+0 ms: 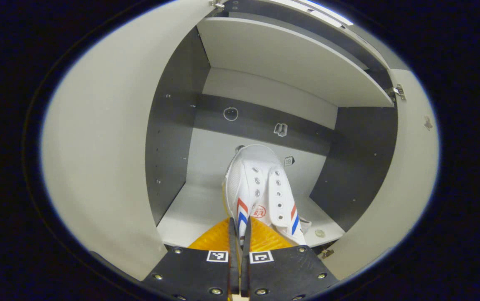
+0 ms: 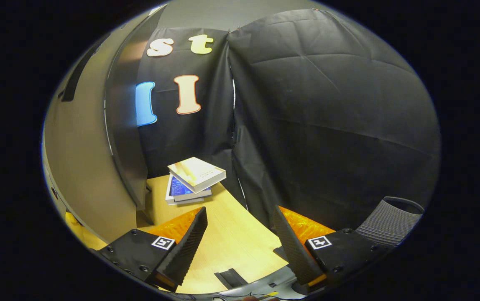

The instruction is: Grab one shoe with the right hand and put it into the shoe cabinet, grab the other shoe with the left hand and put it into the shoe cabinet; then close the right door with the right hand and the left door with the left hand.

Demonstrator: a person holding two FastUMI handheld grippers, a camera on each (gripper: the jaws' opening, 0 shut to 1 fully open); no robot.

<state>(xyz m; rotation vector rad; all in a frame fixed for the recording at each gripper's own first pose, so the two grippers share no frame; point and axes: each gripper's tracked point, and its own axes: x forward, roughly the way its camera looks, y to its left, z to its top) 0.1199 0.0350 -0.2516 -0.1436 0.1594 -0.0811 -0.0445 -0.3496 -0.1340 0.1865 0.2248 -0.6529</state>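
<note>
In the left gripper view, the left gripper (image 1: 240,234) has its jaws nearly together, pinching the heel end of a white sneaker (image 1: 261,192) with red and blue stripes. The sneaker's long axis runs straight ahead of the jaws, toe toward the back of the open shoe cabinet (image 1: 173,138), above its lower shelf. The right gripper (image 2: 240,234) hangs with jaws spread wide and empty over the wooden bench (image 2: 231,238), stacked books (image 2: 192,179) ahead and slightly left.
</note>
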